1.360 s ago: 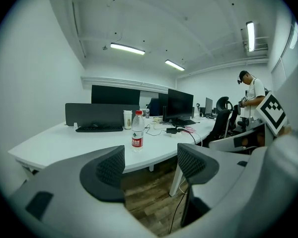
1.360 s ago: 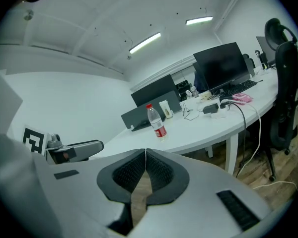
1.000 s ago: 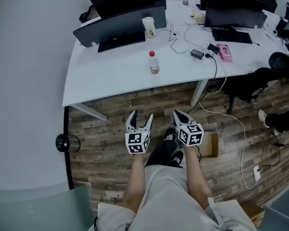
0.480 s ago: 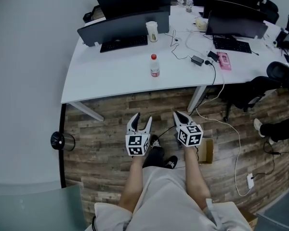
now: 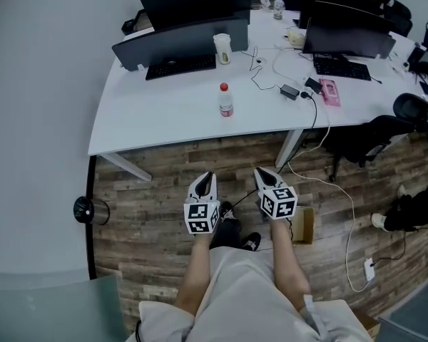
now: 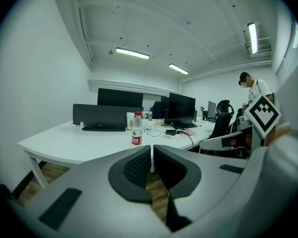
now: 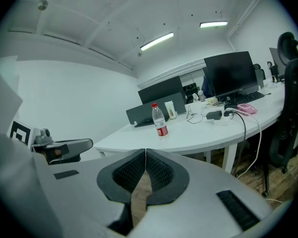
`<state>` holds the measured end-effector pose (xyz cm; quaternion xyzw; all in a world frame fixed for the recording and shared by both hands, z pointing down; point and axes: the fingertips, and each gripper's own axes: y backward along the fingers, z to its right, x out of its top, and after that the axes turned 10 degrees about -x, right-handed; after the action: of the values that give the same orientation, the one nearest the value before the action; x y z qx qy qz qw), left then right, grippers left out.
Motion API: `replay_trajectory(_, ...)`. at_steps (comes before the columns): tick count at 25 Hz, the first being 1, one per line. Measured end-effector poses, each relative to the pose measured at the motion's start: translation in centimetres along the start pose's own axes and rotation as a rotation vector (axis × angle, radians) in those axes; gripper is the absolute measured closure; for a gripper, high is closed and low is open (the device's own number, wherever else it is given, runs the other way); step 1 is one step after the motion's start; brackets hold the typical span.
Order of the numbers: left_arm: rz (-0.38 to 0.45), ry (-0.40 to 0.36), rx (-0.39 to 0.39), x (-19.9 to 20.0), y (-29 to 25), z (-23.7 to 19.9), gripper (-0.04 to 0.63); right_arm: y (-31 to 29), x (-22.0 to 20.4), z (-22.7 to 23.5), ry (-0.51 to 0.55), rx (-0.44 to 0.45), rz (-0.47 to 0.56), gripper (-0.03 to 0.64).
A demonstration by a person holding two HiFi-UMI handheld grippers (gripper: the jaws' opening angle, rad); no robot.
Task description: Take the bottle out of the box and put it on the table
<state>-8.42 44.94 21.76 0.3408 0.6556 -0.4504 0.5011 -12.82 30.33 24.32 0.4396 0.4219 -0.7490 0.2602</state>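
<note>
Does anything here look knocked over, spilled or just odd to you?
Nothing is spilled or tipped: the bottle stands upright on the white table. The one untidy thing is a pale cable that hangs off the table edge and trails loose across the wooden floor, where feet could catch it.

open table edge nr bottle, monitors + kbd behind
</note>
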Motion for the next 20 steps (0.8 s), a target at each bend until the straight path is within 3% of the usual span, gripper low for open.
replay_trajectory(20, -0.039, -0.005, -0.01, -0.2, -1.3, -0.3, 0.58, -1.1, 0.3, -0.2, 0.081, 0.02, 0.004, 0.577)
